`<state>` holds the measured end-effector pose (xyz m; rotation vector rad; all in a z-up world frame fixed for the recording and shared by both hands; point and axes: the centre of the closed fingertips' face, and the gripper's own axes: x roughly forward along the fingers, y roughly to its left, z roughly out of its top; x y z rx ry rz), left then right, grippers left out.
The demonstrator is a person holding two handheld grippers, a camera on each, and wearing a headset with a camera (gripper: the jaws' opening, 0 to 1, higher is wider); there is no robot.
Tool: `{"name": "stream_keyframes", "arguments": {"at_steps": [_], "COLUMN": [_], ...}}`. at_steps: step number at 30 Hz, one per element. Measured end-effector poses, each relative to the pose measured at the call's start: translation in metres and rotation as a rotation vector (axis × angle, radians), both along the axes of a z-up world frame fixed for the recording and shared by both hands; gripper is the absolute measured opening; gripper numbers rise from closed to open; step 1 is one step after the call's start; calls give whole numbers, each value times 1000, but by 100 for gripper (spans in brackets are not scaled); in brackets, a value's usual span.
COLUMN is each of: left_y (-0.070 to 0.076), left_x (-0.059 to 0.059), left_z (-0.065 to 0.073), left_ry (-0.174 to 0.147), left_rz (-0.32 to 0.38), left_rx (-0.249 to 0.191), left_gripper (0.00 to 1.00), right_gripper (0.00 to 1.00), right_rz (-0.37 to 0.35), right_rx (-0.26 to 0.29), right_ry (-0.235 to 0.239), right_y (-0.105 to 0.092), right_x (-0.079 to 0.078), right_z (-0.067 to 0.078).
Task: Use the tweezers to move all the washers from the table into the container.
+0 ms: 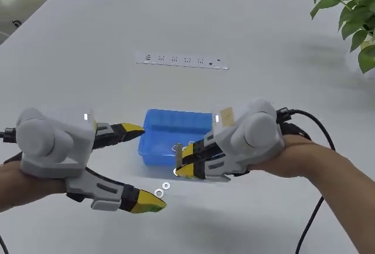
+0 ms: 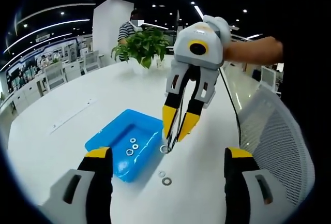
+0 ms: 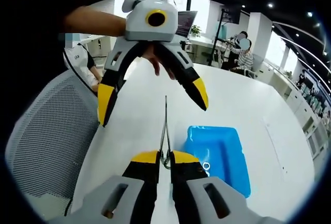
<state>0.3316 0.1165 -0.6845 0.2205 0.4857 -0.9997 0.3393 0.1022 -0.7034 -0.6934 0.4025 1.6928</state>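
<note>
Three washers lie in the blue container, and two more washers rest on the white surface just beside its near edge. The tweezers are pinched in the right tongs, their tips at the container's rim beside another washer; whether they grip it, I cannot tell. The left tongs stand wide, holding nothing.

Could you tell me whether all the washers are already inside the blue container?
No, two washers lie on the table just outside the blue container.
</note>
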Motion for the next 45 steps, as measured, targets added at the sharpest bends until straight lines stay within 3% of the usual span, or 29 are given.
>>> {"name": "stream_keyframes", "arguments": {"at_steps": [9,19,34,45], "left_y": [5,10,16,18], "left_x": [0,2,12,19], "left_z": [1,3,6,8], "left_ry": [-9,-14,-27,-30], "left_rz": [25,41,60,65], "left_rx": [3,-1,-10,-19], "left_gripper": [99,99,99,99], "right_gripper": [9,9,9,9], "right_rz": [6,-10,-34,-35], "right_rx": [27,51,66,68], "right_ry": [-15,-29,-46,-20], "right_y": [7,12,24,34], "right_x": [10,30,57,65], "right_z": [20,26,13,-6]}}
